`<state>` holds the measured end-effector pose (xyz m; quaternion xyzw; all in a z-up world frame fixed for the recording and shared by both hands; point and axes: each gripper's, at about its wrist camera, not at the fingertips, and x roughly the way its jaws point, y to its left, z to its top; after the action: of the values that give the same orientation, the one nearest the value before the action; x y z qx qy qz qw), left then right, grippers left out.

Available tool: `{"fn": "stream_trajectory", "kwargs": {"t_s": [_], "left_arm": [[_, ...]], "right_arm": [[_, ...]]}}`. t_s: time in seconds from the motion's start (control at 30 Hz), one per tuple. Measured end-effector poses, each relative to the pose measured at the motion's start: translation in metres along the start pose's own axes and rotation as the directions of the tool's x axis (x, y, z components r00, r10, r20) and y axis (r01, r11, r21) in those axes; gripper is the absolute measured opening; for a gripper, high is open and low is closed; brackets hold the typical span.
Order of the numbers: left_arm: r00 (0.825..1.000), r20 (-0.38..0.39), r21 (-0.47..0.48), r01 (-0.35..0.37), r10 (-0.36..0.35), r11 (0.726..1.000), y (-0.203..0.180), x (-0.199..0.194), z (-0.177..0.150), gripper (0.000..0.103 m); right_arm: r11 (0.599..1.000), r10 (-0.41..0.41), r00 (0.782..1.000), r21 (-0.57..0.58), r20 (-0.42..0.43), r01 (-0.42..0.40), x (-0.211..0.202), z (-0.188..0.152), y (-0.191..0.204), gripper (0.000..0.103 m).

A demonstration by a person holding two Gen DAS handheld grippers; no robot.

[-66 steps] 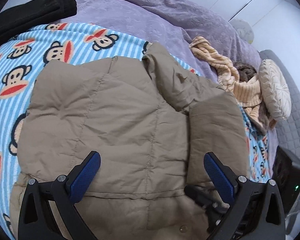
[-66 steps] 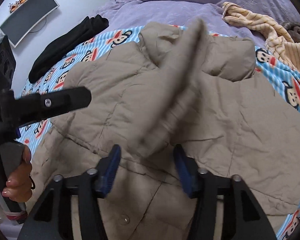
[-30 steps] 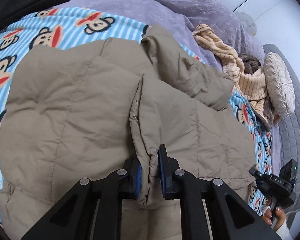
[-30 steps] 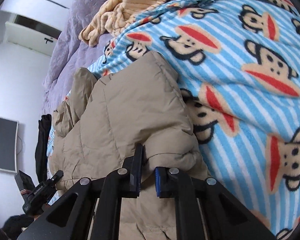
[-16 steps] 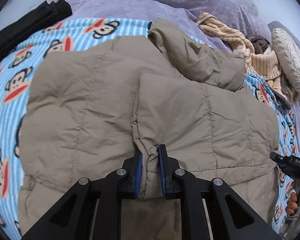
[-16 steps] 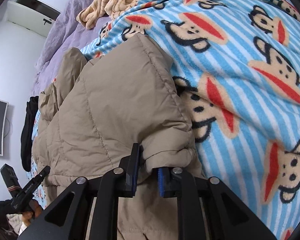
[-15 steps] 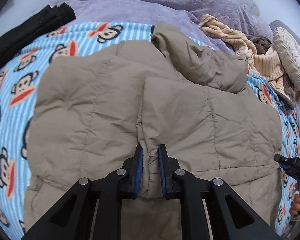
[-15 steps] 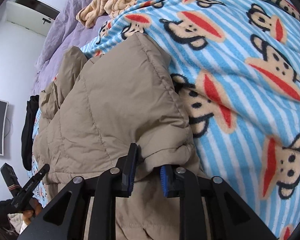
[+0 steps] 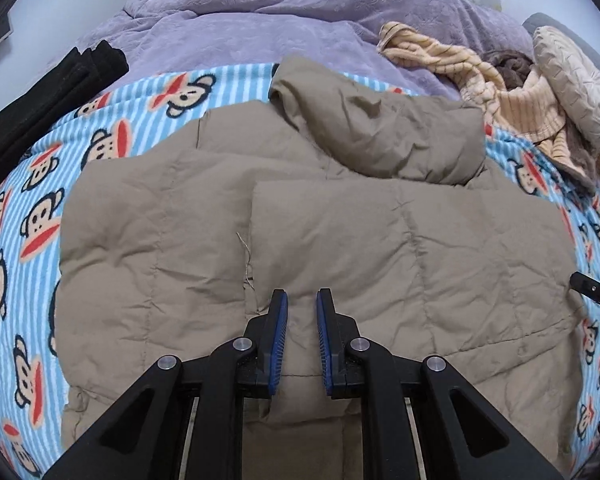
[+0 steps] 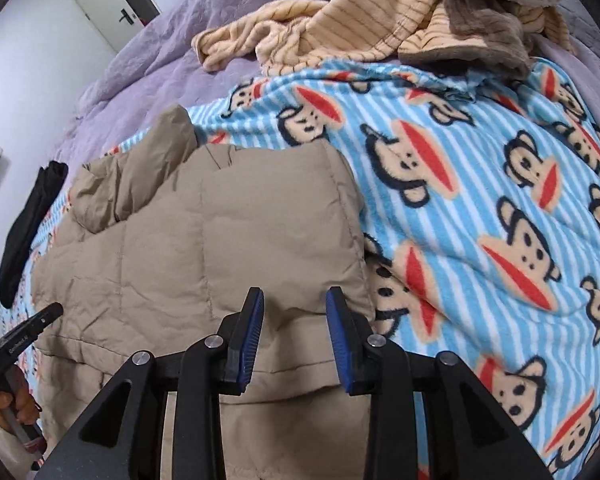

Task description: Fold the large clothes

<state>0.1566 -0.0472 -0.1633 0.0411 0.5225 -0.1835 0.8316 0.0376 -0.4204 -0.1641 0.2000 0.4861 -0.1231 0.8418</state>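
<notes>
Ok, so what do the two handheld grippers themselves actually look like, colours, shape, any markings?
Both match. The left gripper and right gripper have black angular frames with triangular cut-outs, silver round pivot bolts, and two flat fingers faced with ribbed blue pads. The right wrist view also catches the left gripper's black finger from the side, with small white lettering too small to read. No cables or sleeves show.
</notes>
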Motion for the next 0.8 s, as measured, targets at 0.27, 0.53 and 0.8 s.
{"fn": "stream_trajectory", "kwargs": {"t_s": [0.27,0.53,0.8], "left_arm": [[1.000,0.012,-0.006,0.008,-0.008,1.000,0.001,0.024,0.007,0.017],[0.999,0.004,0.022,-0.043,0.043,0.999,-0.001,0.007,0.006,0.017],[0.997,-0.027,-0.003,-0.076,0.076,0.997,0.006,-0.020,-0.013,0.017]], "right_arm": [[0.999,-0.041,0.999,0.026,-0.026,0.041,0.039,0.001,-0.006,0.034],[0.999,-0.047,0.998,0.025,-0.045,0.048,0.024,0.000,-0.003,0.037],[0.998,-0.004,1.000,0.069,-0.027,0.006,-0.020,-0.025,-0.003,0.061]]}}
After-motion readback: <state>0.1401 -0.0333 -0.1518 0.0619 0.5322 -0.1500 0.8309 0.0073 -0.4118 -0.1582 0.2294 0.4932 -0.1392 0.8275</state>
